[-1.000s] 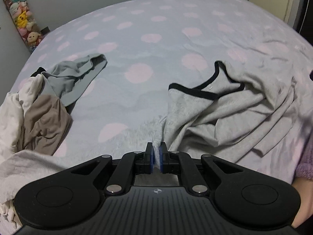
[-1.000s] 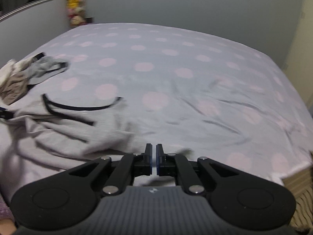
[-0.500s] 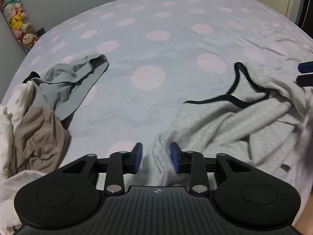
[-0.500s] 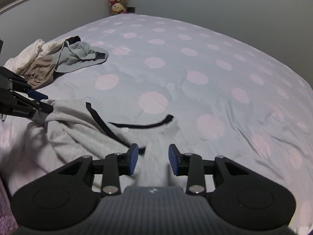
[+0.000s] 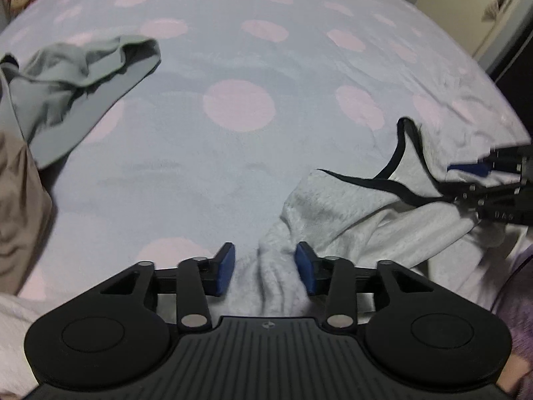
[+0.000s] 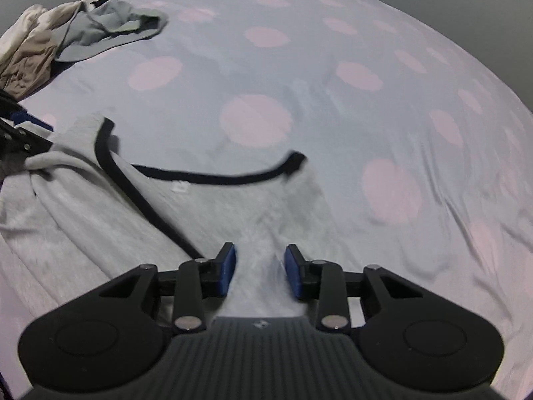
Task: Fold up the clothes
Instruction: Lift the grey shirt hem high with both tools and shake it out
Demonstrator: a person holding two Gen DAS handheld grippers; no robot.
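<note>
Light grey knit top with black trim [image 6: 100, 206] is spread at lower left of the right wrist frame on the pink-dotted bedsheet [image 6: 333, 100], apparently laid out for folding. Fabric is bracketed by left gripper [image 5: 265, 268] and right gripper [image 6: 260, 268]; jaws part-open, closing, pads not seen pressing

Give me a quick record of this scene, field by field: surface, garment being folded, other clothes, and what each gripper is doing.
surface: bed sheet, pale blue with pink dots
garment: light grey top with black trim, crumpled
other clothes: grey-green garment beside beige garment, far left
left gripper: jaws closing, grey fabric between them, not yet pinched
right gripper: jaws closing, grey fabric between them, not yet pinched
</note>
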